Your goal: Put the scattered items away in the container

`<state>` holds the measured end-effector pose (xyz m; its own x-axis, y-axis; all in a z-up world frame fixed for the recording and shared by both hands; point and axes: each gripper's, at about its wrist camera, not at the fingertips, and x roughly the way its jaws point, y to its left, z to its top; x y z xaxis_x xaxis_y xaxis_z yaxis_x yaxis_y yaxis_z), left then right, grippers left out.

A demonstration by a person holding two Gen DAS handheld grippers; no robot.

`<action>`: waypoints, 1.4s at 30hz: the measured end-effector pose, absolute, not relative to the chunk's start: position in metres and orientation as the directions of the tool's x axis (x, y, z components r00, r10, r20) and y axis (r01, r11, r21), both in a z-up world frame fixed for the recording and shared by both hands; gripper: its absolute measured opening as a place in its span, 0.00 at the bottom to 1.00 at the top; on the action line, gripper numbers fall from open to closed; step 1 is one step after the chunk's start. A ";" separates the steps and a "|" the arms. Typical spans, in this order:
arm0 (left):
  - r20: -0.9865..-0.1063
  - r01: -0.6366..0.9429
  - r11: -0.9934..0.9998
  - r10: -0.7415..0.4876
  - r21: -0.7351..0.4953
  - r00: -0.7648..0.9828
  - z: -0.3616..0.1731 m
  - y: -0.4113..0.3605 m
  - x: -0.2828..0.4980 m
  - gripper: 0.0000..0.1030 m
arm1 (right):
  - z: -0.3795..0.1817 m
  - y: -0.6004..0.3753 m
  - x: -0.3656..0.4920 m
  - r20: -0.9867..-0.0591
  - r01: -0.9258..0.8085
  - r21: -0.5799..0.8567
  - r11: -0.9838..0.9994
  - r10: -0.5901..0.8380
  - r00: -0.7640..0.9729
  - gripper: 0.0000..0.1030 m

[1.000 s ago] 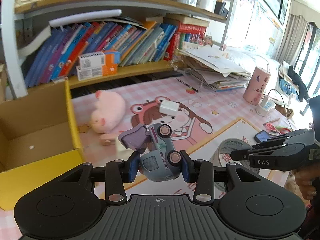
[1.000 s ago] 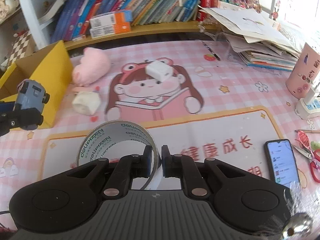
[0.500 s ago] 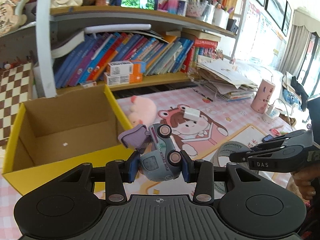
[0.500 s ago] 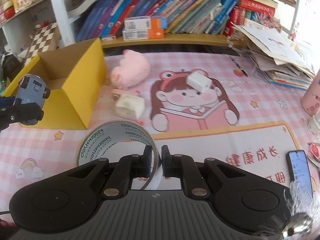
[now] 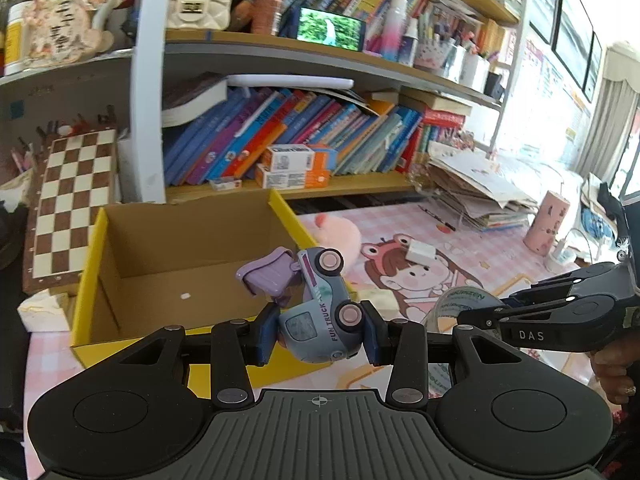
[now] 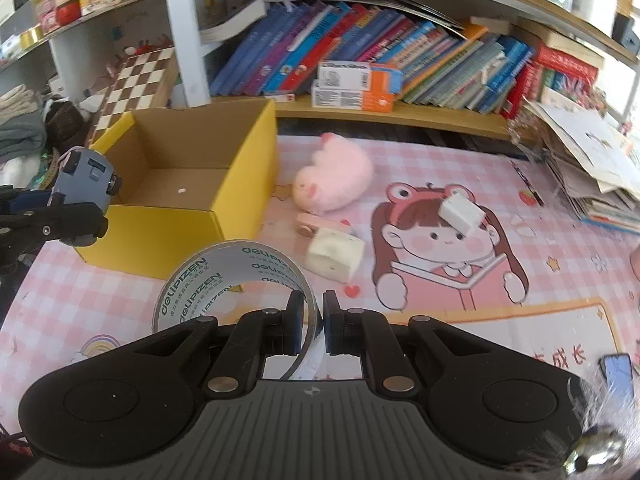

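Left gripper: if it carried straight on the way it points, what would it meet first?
Probably the yellow cardboard box: the left gripper, shut on the toy truck, aims down over its near wall toward the bare floor inside. Depth is uncertain.

Crowded bookshelf [image 5: 304,148] behind a pink checked desk mat [image 6: 440,160], bright curtained window [image 5: 612,120] at right.

Bright daylight floods in from the window [image 5: 560,120], blowing out that side; fisheye bending curves the shelves; edges slightly soft.
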<state>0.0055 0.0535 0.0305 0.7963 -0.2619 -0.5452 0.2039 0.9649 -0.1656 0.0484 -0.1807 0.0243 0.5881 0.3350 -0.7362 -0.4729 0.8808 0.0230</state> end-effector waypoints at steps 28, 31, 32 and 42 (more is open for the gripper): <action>-0.413 0.087 0.995 -0.058 0.051 0.909 0.094 0.114 0.005 0.39 | 0.084 -0.105 0.090 -0.656 -0.651 -0.045 0.758 0.469 0.591 0.09; -0.410 0.082 0.995 -0.053 0.054 0.910 0.095 0.115 0.009 0.39 | 0.087 -0.101 0.096 -0.651 -0.658 -0.050 0.752 0.475 0.592 0.09; -0.413 0.083 0.995 -0.054 0.053 0.909 0.094 0.115 0.010 0.39 | 0.088 -0.099 0.098 -0.650 -0.660 -0.052 0.750 0.476 0.592 0.09; -0.465 0.094 0.995 -0.067 0.035 0.883 0.073 0.114 0.034 0.39 | 0.081 -0.086 0.121 -0.669 -0.675 -0.036 0.737 0.483 0.564 0.10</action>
